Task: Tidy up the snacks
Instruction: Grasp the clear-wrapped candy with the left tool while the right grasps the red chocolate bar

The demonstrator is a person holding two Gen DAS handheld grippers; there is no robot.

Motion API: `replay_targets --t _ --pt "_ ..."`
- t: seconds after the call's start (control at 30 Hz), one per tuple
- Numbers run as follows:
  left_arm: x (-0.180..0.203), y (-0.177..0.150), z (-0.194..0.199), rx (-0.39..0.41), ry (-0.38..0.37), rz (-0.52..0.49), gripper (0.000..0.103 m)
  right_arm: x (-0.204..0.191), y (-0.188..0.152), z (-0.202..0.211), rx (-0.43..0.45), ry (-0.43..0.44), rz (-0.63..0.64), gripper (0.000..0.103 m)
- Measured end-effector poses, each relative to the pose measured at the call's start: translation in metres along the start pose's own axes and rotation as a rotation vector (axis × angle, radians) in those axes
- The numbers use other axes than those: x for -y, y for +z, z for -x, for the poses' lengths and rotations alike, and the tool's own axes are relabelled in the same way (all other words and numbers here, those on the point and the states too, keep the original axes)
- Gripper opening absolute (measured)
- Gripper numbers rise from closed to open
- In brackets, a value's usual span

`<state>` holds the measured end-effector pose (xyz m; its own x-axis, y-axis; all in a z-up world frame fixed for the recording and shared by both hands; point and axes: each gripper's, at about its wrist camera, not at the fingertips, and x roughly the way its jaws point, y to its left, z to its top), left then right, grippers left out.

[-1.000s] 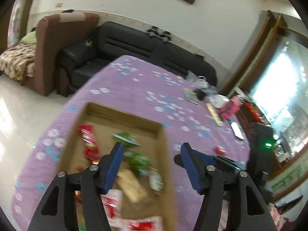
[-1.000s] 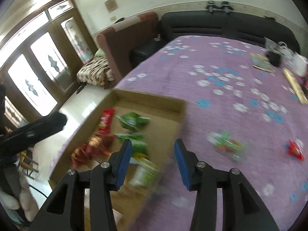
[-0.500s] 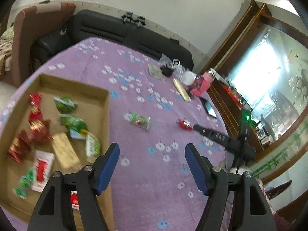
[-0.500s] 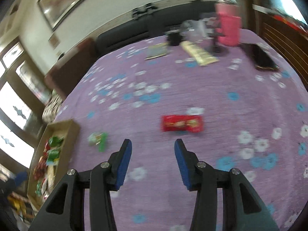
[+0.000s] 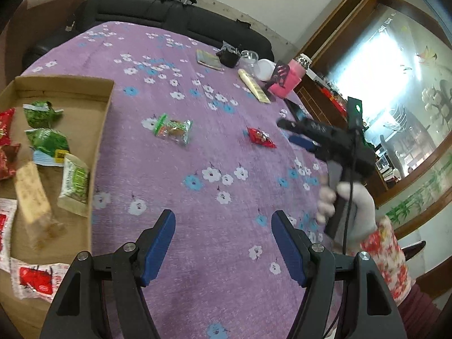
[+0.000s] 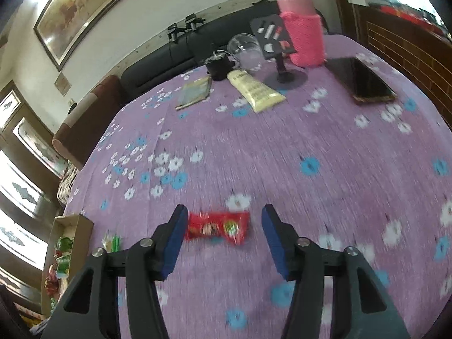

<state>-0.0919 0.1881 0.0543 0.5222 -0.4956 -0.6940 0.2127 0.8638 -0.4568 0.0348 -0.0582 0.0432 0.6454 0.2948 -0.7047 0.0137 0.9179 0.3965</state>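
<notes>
Currently right tool [image 6: 223, 236] jaws opening, red snack packet [image 6: 217, 227] lying on the counter [image 6: 325, 147] between them, pads not touching it. Left tool [image 5: 223, 243] wide open, nothing between its jaws, just right of the cardboard box [image 5: 99, 130]. Green-and-clear packet [image 5: 173, 128] lies between box and red packet.

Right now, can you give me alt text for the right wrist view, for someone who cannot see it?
The right gripper, its jaws opening, hovers over a red snack packet lying between its blue fingers on a purple flowered tablecloth. A cardboard box of snacks sits far left; a phone and pink-sleeved bottle lie beyond.
</notes>
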Motion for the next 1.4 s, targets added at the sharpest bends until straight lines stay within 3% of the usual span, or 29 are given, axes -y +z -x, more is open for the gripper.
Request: replay_targets --t 0.17,0.37,0.7,0.73,0.83,1.0,1.27,1.3,1.33,1.37,1.4 --pt "-0.004 0.003 -0.003 0.002 0.009 0.013 0.074 -0.005 0.011 -0.031 -0.068 0.038 0.040 0.053" --pt "-0.008 0.010 -0.011 0.000 0.022 0.022 0.074 -0.015 -0.008 -0.037 -0.167 0.107 0.080 0.053" --pt "-0.009 0.040 -0.037 -0.012 0.114 -0.007 0.074 -0.050 -0.040 -0.032 -0.090 -0.048 0.297 0.052" --pt "-0.009 0.044 -0.040 -0.013 0.122 -0.009 0.074 -0.052 -0.042 -0.032 -0.080 -0.067 0.326 0.050" --pt "-0.012 0.058 -0.055 -0.017 0.146 0.004 0.074 -0.048 -0.044 -0.031 -0.062 -0.104 0.334 0.023" --pt "-0.021 0.079 -0.091 -0.024 0.258 -0.002 0.074 -0.027 -0.035 -0.025 -0.055 -0.017 0.235 0.006" --pt "-0.010 0.088 -0.127 -0.023 0.361 -0.171 0.074 -0.025 -0.032 -0.021 -0.059 0.063 0.214 0.003" --pt "-0.008 0.087 -0.128 -0.032 0.371 -0.194 0.072 -0.022 -0.031 -0.021 -0.048 0.061 0.198 0.007" --pt "-0.005 0.086 -0.127 -0.033 0.387 -0.215 0.052 -0.017 -0.029 -0.023 -0.047 0.057 0.178 0.011" --pt "-0.003 0.085 -0.125 -0.038 0.390 -0.233 0.032 -0.013 -0.028 -0.023 -0.045 0.058 0.159 0.023" --pt "-0.002 0.085 -0.124 -0.045 0.373 -0.239 0.030 -0.007 -0.026 -0.021 -0.034 0.065 0.130 0.034"
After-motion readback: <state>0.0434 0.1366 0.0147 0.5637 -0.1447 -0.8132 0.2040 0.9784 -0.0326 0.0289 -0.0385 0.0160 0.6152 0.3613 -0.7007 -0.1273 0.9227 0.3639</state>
